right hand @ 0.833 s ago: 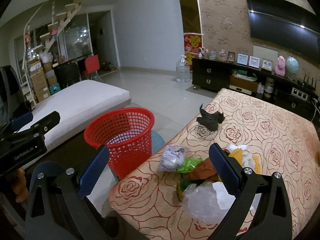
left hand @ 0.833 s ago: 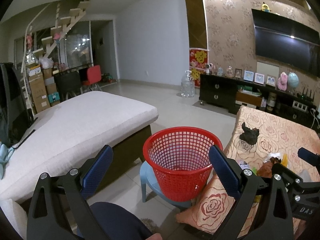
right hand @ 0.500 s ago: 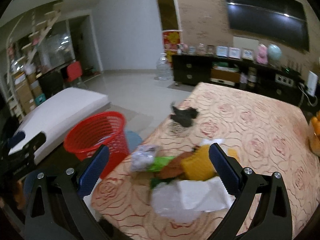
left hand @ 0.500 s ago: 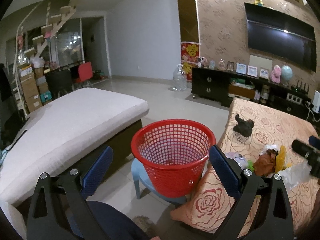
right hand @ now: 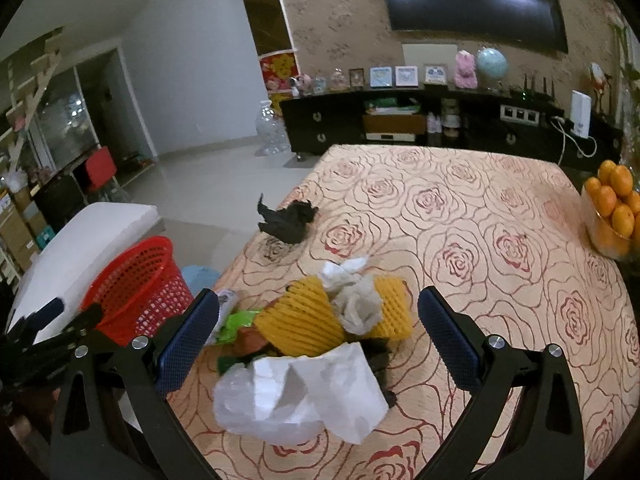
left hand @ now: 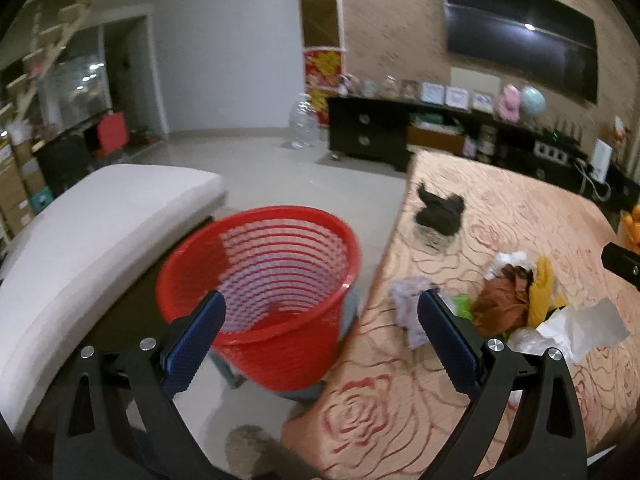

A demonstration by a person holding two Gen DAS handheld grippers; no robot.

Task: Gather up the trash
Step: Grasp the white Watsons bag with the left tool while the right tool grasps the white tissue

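trash pile (right hand: 320,336): on rose-pattern table (right hand: 500,248), near its edge beside red basket (left hand: 264,280)
right gripper (right hand: 318,334): spread wide, empty, over pile
left gripper (left hand: 320,328): spread, empty, above basket
black scrap (right hand: 288,220): beyond pile

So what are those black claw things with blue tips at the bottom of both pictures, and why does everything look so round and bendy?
Those claws are grabbing tools. A person holds one in each hand, and each has a small camera looking out along its two fingers. The camera lens is very wide, so it bends the room.

One picture comes from the left tool, which faces a red basket standing on the floor beside the table. The other comes from the right tool, which faces a pile of trash on the flowery tablecloth: yellow foam nets, white tissue and a clear plastic bag. A crumpled black piece lies farther back, and a bowl of oranges sits at the edge.

Both tools are open and hold nothing.
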